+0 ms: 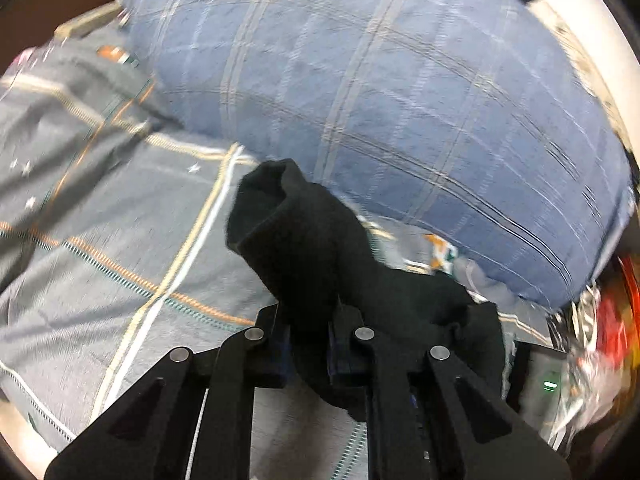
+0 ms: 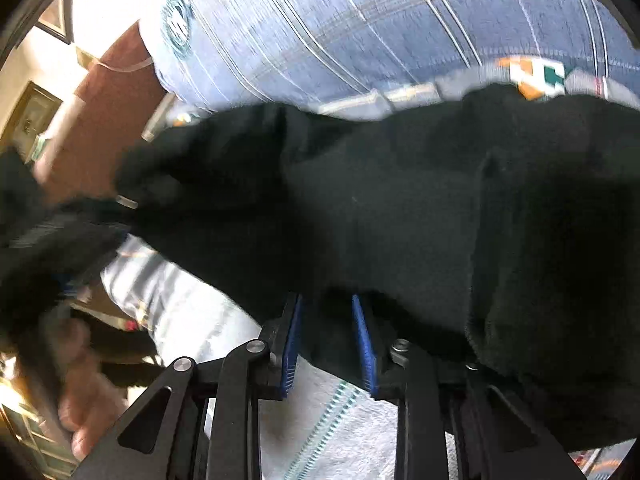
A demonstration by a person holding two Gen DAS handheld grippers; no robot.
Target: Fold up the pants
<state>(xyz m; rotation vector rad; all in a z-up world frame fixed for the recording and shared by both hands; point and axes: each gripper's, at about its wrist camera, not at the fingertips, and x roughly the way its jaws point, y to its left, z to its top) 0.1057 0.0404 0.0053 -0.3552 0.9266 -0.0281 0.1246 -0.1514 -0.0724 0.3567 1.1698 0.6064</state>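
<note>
Pinching a bunched fold of the black pants [image 1: 304,240], my left gripper [image 1: 308,344] holds them above the bed [image 1: 120,240], near the blue pillow [image 1: 400,100]. My right gripper [image 2: 330,340] clamps on thick cloth too. They look soft, light and floppy, so I would grip hems or the waistband. Blur and darkness hide which part I hold.

No text, brand, number or sign can be read in either view. The round teal emblem [image 2: 176,26] printed on the blue checked pillow [image 1: 400,100] may carry lettering, but it is too blurred to make out. A small green-lit indicator [image 1: 551,385] shows no characters.
</note>
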